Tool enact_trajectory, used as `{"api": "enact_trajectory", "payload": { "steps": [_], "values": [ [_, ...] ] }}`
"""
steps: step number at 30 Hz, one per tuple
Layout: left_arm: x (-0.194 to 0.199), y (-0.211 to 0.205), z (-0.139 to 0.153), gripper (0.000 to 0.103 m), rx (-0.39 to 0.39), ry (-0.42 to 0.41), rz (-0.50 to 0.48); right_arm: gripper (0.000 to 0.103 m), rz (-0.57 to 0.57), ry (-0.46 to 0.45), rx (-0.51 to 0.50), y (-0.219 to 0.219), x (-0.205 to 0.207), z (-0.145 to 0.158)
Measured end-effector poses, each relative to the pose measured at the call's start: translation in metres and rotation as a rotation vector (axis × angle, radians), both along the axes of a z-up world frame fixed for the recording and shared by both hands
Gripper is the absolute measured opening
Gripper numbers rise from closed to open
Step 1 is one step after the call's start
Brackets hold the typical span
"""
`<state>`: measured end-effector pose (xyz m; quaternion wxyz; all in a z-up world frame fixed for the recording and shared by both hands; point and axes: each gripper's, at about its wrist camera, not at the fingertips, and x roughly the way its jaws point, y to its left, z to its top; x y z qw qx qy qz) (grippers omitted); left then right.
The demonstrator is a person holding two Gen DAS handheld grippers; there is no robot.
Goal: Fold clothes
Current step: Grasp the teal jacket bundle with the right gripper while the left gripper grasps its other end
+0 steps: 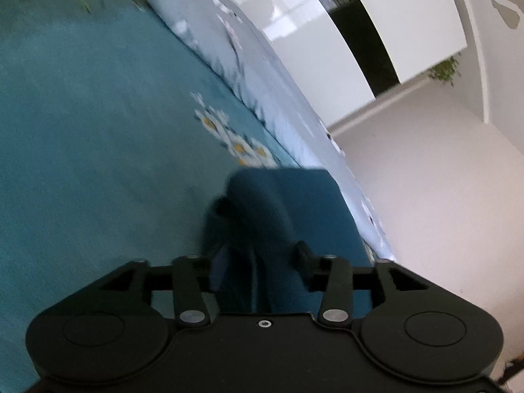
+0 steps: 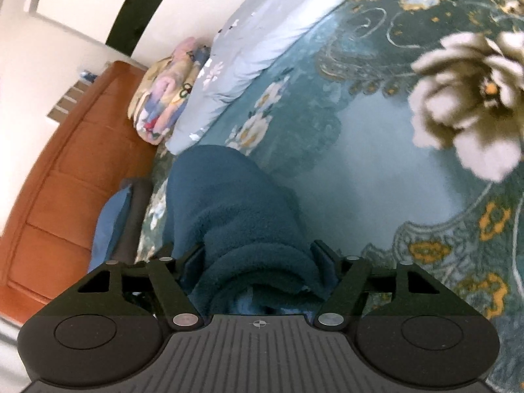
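Teal fleece garment is bunched between both claws above a floral bedspread. Left claw and right claw each pinch a fold of it. Judgement: keeping both gripped edges level and taut should give a straight crease when laid on the bed. A pale quilt lies at the far edge. No legible writing or brand is visible.

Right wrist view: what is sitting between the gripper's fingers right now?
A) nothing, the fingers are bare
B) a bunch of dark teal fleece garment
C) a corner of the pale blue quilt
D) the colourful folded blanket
B: the dark teal fleece garment is bunched between the fingers of the right gripper, while the pale blue quilt and the colourful folded blanket lie farther off.
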<state>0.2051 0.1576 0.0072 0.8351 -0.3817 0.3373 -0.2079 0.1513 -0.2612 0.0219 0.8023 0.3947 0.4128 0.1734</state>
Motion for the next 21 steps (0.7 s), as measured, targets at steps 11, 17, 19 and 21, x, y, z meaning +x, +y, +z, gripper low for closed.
{"api": "enact_trajectory", "payload": {
  "steps": [11, 17, 19, 21],
  "values": [
    [0.031, -0.002, -0.024, 0.085, -0.045, -0.002, 0.044, 0.090, -0.075, -0.041, 0.057, 0.000, -0.021, -0.006],
    [0.039, -0.021, -0.024, 0.096, -0.018, -0.053, 0.023, 0.102, -0.143, -0.080, 0.043, 0.009, -0.034, -0.014],
    [0.042, -0.024, -0.026, 0.096, -0.028, -0.065, 0.016, 0.102, -0.160, -0.083, 0.025, 0.011, -0.037, -0.014],
    [0.044, -0.024, -0.026, 0.096, -0.042, -0.067, 0.010, 0.103, -0.162, -0.076, 0.028, 0.013, -0.038, -0.016]
  ]
}}
